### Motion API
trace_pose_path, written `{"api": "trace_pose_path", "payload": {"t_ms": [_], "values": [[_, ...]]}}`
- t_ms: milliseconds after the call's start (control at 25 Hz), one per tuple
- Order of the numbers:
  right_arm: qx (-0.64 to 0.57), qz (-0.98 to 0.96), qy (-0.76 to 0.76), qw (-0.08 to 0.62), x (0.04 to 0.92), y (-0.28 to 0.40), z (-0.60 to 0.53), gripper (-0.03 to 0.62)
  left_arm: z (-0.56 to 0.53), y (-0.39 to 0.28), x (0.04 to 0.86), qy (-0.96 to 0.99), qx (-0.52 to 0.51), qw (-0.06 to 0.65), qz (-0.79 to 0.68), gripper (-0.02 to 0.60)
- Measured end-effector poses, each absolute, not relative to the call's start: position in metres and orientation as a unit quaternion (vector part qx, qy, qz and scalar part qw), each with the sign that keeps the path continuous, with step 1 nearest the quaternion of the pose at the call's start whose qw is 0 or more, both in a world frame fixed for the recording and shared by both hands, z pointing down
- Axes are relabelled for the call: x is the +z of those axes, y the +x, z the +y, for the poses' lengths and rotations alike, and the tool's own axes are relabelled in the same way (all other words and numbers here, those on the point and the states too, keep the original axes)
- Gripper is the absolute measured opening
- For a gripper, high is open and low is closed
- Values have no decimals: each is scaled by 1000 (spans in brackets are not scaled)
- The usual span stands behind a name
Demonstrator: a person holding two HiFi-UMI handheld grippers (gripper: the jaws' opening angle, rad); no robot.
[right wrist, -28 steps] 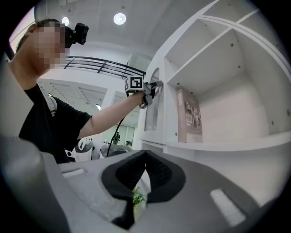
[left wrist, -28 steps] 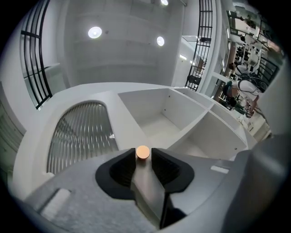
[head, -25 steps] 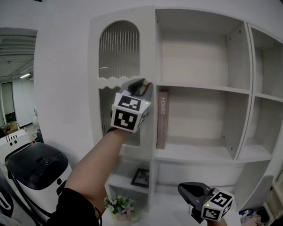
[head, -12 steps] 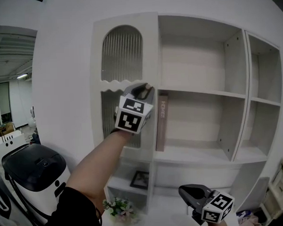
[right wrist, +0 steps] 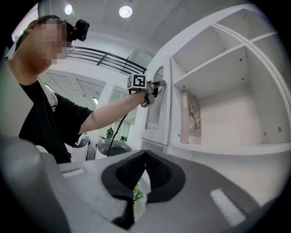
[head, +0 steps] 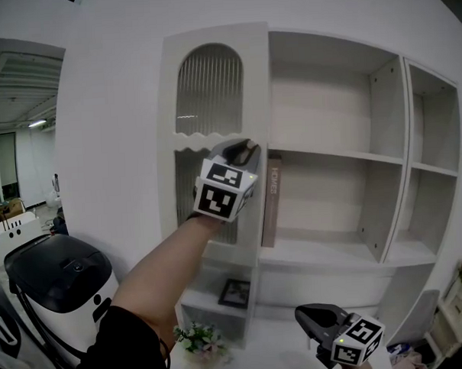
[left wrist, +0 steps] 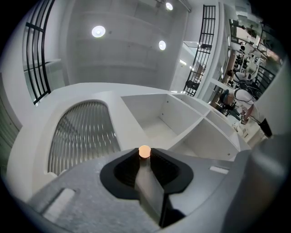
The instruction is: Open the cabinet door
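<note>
1. Head view: white cabinet door [head: 211, 89] with arched ribbed-glass panel stands at the left end of the white shelf unit [head: 344, 144].
2. Left hand-held gripper [head: 241, 150] clamps its small round orange knob [left wrist: 144, 151].
3. Right hand-held gripper [head: 317, 319] hangs low, jaws together, empty.

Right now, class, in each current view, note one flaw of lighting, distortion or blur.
Head view: the straight shelves of the cabinet bow. Left gripper view: ceiling lights bloom, a black vignette rings the frame, the door knob glows orange. Right gripper view: a mosaic patch hides the face of the person.
</note>
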State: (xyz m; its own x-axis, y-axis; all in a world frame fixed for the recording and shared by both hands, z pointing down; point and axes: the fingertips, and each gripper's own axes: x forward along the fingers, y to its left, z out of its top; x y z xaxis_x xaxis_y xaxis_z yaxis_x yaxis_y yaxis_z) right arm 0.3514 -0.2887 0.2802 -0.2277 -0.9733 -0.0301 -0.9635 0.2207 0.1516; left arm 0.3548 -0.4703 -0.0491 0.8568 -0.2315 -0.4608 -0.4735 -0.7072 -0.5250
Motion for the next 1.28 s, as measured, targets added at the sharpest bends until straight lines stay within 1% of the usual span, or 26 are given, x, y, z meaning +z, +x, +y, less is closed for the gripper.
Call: {"api": "trace_pose_path", "payload": {"t_ms": [880,1280], "values": [[-52,-782,621,31,296,269,-300,2,-429,268,-49,-922,215,307,100,75],[-53,-770,636,6,296,245,-294,2,-421,226,-49,-928,231,283,70,75]]}}
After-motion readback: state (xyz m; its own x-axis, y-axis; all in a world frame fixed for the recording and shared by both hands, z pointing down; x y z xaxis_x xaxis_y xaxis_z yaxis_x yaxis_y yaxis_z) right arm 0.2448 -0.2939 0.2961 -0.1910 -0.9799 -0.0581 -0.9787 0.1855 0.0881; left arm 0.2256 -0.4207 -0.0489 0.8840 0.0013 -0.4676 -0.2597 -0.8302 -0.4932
